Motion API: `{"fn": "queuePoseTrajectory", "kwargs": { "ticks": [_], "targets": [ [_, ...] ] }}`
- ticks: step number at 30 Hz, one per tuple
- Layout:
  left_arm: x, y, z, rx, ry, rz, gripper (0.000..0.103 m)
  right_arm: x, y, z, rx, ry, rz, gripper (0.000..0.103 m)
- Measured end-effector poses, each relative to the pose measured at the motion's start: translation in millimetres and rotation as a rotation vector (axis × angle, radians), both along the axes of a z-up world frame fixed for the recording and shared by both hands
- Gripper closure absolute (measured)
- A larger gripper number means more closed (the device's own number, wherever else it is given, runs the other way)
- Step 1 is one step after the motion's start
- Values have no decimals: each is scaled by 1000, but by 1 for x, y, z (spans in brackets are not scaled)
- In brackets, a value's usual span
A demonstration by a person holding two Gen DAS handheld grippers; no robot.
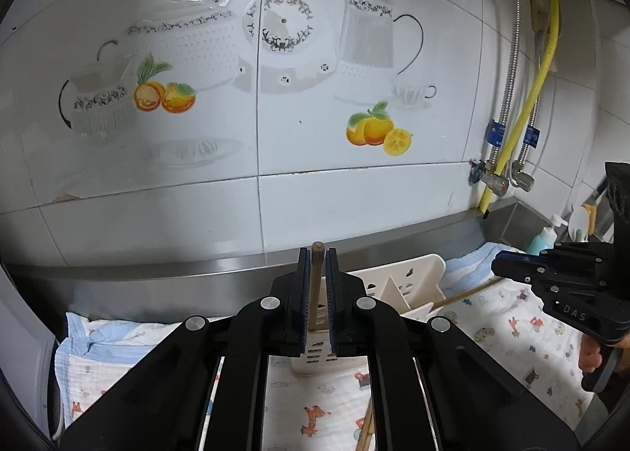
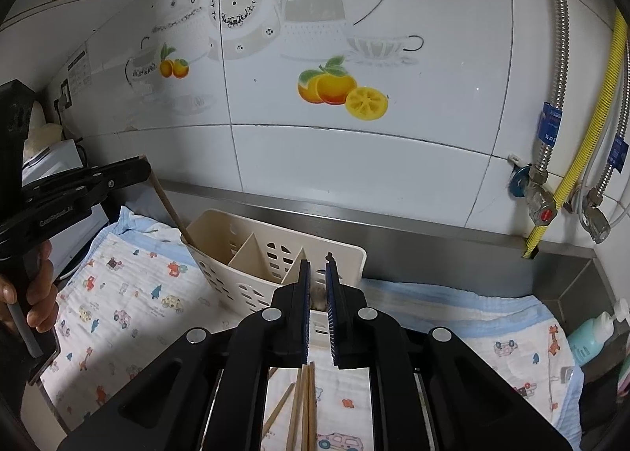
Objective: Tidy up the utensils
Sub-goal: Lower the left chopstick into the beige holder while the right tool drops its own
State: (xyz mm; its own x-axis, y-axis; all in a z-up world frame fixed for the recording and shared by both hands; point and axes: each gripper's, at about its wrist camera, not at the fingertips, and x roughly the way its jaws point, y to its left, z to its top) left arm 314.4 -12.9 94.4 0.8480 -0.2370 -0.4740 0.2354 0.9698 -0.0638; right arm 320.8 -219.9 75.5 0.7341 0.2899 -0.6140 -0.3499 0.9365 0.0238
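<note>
Left gripper [image 1: 317, 254] clamped on one wooden chopstick [image 1: 316, 285], upright, lower end inside the cream slotted utensil caddy [image 2: 275, 250] on a printed cloth [image 2: 118, 293]; right gripper [image 2: 317, 266] slightly apart, empty, above loose chopsticks [image 2: 303, 407].

Cream holder [image 2: 252, 254] on a white cartoon-animal-printed, blue-edged cloth [image 2: 118, 293].
</note>
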Motion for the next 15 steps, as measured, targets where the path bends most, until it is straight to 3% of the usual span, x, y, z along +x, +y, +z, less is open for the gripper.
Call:
{"fn": "queuePoseTrajectory", "kwargs": {
  "ticks": [3,6,9,15],
  "targets": [
    [-2,0,4,-6,-6,2,91,-2,-2,3,5,-9,-4,87],
    [-9,2,9,-11,-20,8,74,-8,-4,7,1,-24,-10,79],
    [-18,4,15,-16,-34,7,72,-19,-7,13,6,-42,-15,75],
    [-52,7,19,-24,-58,2,55,-52,-14,18,22,-68,-23,60]
  ]
}}
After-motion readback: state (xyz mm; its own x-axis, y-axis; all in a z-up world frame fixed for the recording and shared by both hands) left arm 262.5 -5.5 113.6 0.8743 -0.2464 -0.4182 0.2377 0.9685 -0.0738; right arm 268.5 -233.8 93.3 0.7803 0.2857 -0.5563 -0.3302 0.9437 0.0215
